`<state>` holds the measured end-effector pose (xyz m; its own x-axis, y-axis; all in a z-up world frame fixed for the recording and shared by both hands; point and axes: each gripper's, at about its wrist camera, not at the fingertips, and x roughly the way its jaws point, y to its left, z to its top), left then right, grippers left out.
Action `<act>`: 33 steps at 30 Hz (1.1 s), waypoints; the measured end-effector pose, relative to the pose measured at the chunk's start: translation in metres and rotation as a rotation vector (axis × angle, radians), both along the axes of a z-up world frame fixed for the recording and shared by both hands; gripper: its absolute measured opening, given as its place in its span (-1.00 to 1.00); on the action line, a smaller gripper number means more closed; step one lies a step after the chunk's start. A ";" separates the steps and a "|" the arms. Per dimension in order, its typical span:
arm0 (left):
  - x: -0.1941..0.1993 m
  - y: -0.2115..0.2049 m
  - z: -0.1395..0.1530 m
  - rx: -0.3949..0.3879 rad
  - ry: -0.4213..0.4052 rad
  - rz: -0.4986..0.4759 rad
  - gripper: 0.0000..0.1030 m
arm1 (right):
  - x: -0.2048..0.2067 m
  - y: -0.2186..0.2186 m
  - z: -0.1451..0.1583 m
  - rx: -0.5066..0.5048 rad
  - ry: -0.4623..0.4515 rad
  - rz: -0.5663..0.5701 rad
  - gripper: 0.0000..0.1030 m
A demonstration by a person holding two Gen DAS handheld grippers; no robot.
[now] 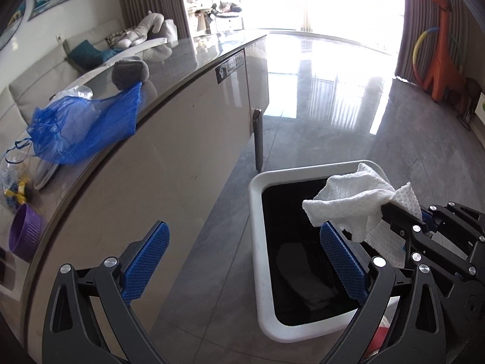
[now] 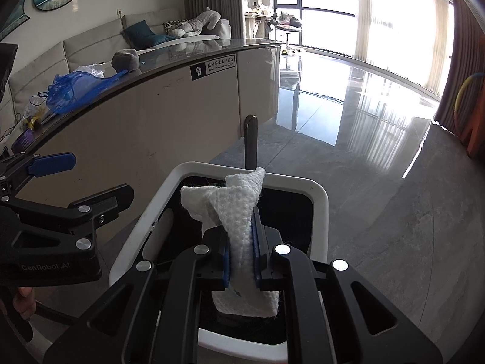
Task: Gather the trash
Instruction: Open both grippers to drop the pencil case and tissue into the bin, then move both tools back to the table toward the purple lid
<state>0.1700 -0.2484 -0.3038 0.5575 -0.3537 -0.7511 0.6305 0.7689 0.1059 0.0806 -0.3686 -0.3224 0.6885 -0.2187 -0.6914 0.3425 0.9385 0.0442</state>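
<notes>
My right gripper (image 2: 241, 227) is shut on a crumpled white paper towel (image 2: 230, 200), which it holds over the black opening of the white-rimmed trash bin (image 2: 321, 212). In the left wrist view that same gripper (image 1: 383, 210) comes in from the right with the towel (image 1: 348, 200) hanging above the bin (image 1: 257, 242). Some pale trash (image 1: 303, 276) lies at the bottom of the bin. My left gripper (image 1: 242, 233) stands open and holds nothing, just left of the bin beside the counter front. The right wrist view shows it (image 2: 103, 174) at the left edge.
A long counter (image 1: 188, 69) runs along the left, carrying a blue mesh bag (image 1: 85, 127), a grey lump (image 1: 130, 71), a purple bowl (image 1: 24, 233) and a clear bag (image 1: 12, 182). A dark post (image 1: 257, 139) stands behind the bin. An orange giraffe toy (image 1: 442, 60) is at the far right.
</notes>
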 end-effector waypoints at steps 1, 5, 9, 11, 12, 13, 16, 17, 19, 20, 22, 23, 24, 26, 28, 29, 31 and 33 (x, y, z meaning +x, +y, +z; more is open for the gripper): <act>0.001 0.003 0.000 -0.004 0.005 0.004 0.91 | 0.003 0.002 -0.002 -0.001 0.006 0.005 -0.76; 0.005 0.011 0.004 -0.019 0.009 0.015 0.91 | 0.009 0.008 -0.008 -0.013 0.022 0.021 -0.76; 0.004 0.017 0.009 -0.047 0.013 0.013 0.91 | 0.015 0.009 -0.018 -0.042 0.054 -0.005 0.65; 0.004 0.017 0.010 -0.052 0.014 0.011 0.91 | 0.013 0.009 -0.022 -0.101 0.041 -0.060 0.93; 0.004 0.018 0.011 -0.054 0.012 0.011 0.91 | 0.012 0.010 -0.023 -0.116 0.035 -0.072 0.93; 0.004 0.019 0.011 -0.055 0.013 0.010 0.91 | 0.013 0.009 -0.023 -0.109 0.035 -0.070 0.93; 0.004 0.021 0.011 -0.054 0.014 0.010 0.91 | 0.014 0.008 -0.025 -0.100 0.052 -0.071 0.93; 0.004 0.021 0.012 -0.054 0.013 0.011 0.91 | 0.014 0.008 -0.025 -0.104 0.054 -0.067 0.93; 0.005 0.022 0.013 -0.056 0.013 0.015 0.91 | 0.015 0.010 -0.024 -0.127 0.055 -0.069 0.93; 0.005 0.024 0.014 -0.058 0.011 0.018 0.91 | 0.015 0.010 -0.023 -0.133 0.052 -0.065 0.93; 0.005 0.027 0.016 -0.063 0.004 0.024 0.91 | 0.016 0.013 -0.018 -0.146 0.043 -0.062 0.93; 0.005 0.028 0.018 -0.065 -0.002 0.029 0.91 | 0.016 0.014 -0.016 -0.149 0.034 -0.058 0.93; 0.006 0.032 0.020 -0.069 -0.009 0.034 0.91 | 0.016 0.016 -0.012 -0.150 0.026 -0.054 0.93; 0.006 0.037 0.024 -0.077 -0.025 0.047 0.91 | 0.015 0.020 -0.004 -0.157 0.003 -0.050 0.93; 0.007 0.045 0.030 -0.090 -0.048 0.071 0.91 | 0.016 0.024 0.004 -0.160 -0.017 -0.040 0.93; 0.007 0.049 0.034 -0.097 -0.061 0.087 0.91 | 0.016 0.027 0.008 -0.163 -0.029 -0.036 0.93; 0.010 0.061 0.043 -0.117 -0.088 0.127 0.91 | 0.018 0.032 0.016 -0.170 -0.050 -0.022 0.93; 0.014 0.073 0.052 -0.144 -0.112 0.169 0.91 | 0.021 0.040 0.023 -0.177 -0.071 -0.008 0.93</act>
<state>0.1841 -0.1753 -0.2518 0.6947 -0.3467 -0.6303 0.4818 0.8749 0.0498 0.1014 -0.3288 -0.2990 0.7321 -0.3381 -0.5914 0.3516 0.9311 -0.0971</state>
